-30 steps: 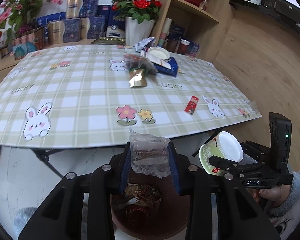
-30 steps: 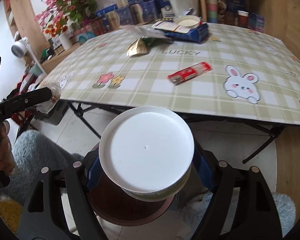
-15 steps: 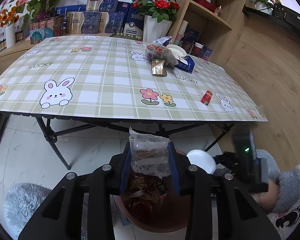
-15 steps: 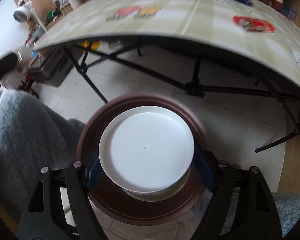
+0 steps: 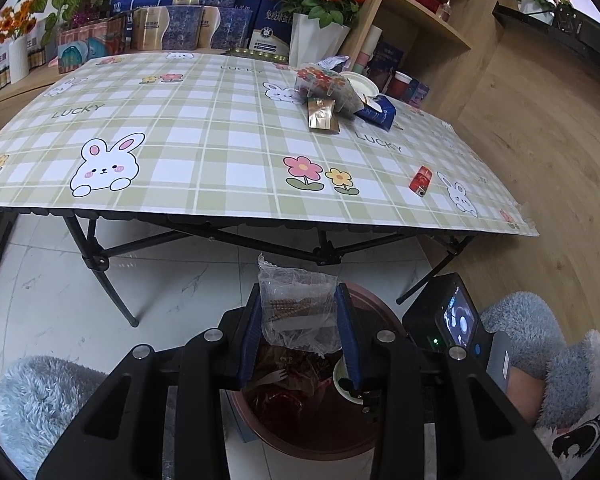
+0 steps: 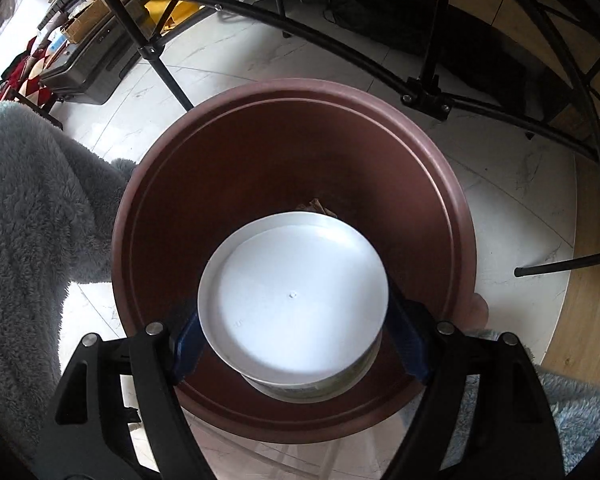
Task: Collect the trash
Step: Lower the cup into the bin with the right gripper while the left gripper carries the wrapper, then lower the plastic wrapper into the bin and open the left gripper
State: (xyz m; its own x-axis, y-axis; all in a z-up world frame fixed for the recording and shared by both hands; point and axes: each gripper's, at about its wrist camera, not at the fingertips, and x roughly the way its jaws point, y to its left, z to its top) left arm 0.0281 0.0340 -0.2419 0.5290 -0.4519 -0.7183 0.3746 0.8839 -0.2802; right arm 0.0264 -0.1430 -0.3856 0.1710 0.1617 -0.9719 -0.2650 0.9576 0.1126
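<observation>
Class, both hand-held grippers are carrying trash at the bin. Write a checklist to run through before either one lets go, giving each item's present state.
1. Left hand-held gripper grips the clear plastic wrapper: ok.
2. Wrapper is over the brown bin: ok.
3. Right hand-held gripper grips the lidded paper cup: ok.
4. Cup is inside the bin's rim: ok.
5. Bin has room for both; earlier trash lies well below the rim: ok.
6. Whether the cup will land upright: cannot tell.
</observation>
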